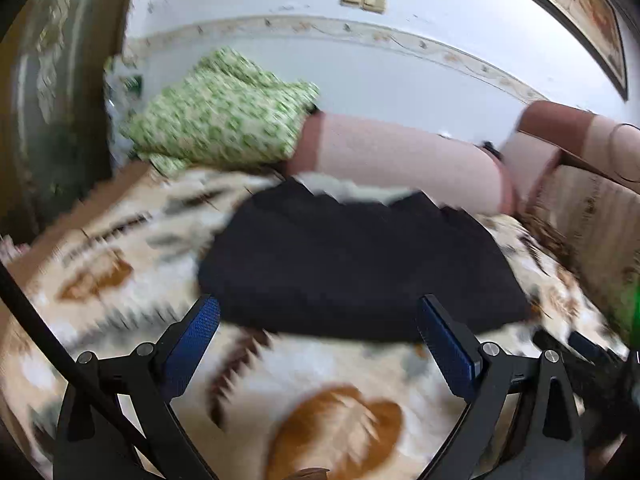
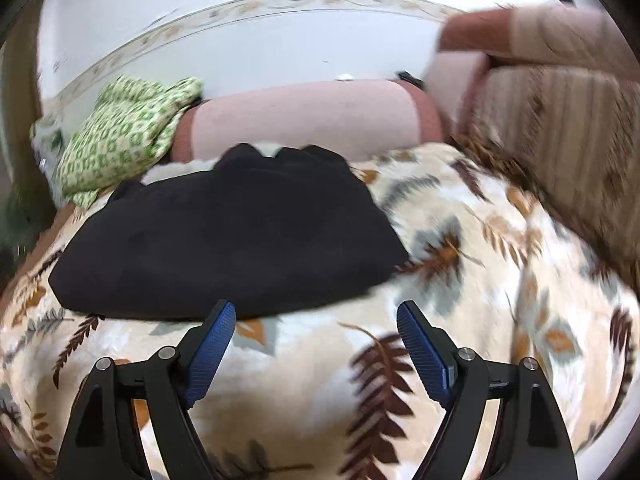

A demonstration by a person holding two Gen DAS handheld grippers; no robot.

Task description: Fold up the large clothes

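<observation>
Dark garment (image 1: 360, 264) — folded to a compact block on leaf-print blanket (image 1: 352, 376), just ahead of both finger pairs; left gripper (image 1: 318, 320) spread wide, empty; right gripper (image 2: 316, 324) likewise, garment ahead and off its left finger; green-patterned cloth (image 2: 120, 128) beyond. Next, likely — square near edge, press flat, avoid snagging blanket.

Folded garment (image 2: 228, 236) lay on blanket (image 2: 460, 280), far side near bolster (image 2: 312, 120). Bolster lay behind garment, along wall (image 2: 280, 40). Patterned cloth (image 2: 124, 128) lay left of bolster, one end draped over it. Sofa arm (image 2: 560, 120) stood right of bolster. Left gripper (image 1: 318, 340) hung just before garment's near edge; right gripper (image 2: 316, 340) before its near right corner, over blanket.
</observation>
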